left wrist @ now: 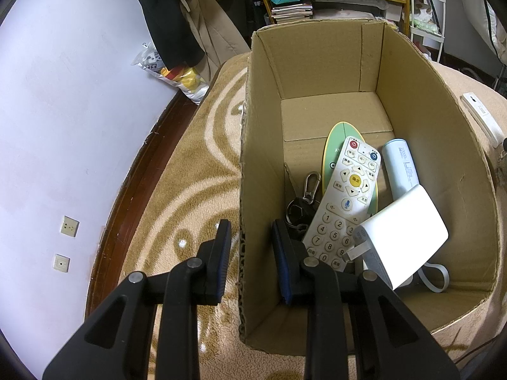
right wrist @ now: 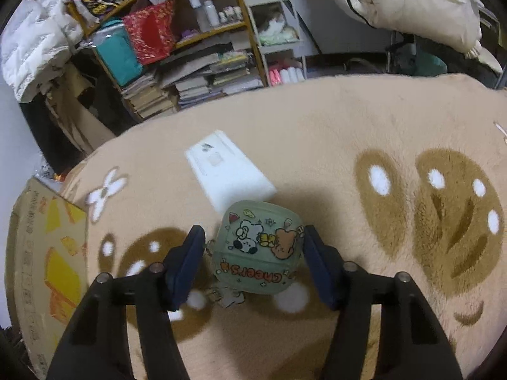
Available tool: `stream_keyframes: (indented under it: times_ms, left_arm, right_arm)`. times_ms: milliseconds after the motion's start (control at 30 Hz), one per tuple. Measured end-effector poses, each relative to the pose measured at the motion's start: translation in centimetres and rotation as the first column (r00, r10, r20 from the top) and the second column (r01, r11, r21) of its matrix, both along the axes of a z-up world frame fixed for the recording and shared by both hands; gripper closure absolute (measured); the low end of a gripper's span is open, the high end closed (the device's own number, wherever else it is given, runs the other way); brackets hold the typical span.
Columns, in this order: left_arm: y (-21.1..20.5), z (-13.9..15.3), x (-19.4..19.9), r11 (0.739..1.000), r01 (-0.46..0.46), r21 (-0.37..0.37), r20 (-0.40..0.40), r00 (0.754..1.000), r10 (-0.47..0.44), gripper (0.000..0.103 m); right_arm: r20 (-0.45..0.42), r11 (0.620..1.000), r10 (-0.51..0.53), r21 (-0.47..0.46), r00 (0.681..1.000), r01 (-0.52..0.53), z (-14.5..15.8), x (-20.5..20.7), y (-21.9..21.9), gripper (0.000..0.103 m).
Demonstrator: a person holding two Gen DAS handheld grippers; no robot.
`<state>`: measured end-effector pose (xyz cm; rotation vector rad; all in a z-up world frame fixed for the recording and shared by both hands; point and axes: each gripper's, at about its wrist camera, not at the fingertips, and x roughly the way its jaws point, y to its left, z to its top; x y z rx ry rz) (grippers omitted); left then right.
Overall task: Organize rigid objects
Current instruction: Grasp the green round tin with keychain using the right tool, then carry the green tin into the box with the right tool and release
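Observation:
An open cardboard box (left wrist: 317, 63) stands on a tan fleece blanket (left wrist: 196, 158). Inside lie a white remote (left wrist: 343, 202), a green oval board (left wrist: 336, 136), a pale blue cylinder (left wrist: 401, 167), a white rectangular charger (left wrist: 408, 237) and keys on a carabiner (left wrist: 304, 199). My left gripper (left wrist: 250, 224) is open and straddles the box's left wall, one finger inside and one outside. In the right wrist view a small green case (right wrist: 258, 250) with cartoon stickers rests on the blanket. My right gripper (right wrist: 253, 229) is open around it, a finger on each side.
A flat white box (right wrist: 228, 171) lies on the blanket just beyond the green case, also seen past the carton's right wall (left wrist: 481, 117). The carton's printed side (right wrist: 41, 253) is at the left. Cluttered shelves with books (right wrist: 190, 85) and hanging clothes (left wrist: 177, 31) stand behind.

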<state>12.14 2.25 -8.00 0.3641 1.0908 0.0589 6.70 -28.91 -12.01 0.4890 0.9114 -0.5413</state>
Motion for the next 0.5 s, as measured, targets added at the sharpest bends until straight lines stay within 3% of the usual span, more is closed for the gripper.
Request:
stream_keyframes:
  times_ms: [233,500]
  left_arm:
    - [0.1,0.1,-0.1,1.0,-0.001,-0.006,-0.001,1.0,0.001,0.077]
    - [0.1,0.1,-0.3,1.0,-0.004,-0.01,0.002,1.0,0.004,0.077]
  right_arm:
    - [0.085,0.988,0.141,-0.079,0.986,-0.134,3.9,1.5,4.5,0.037]
    - [0.219,0.954,0.291,-0.134,0.931,-0.266,9.0,2.0,9.7,0.037]
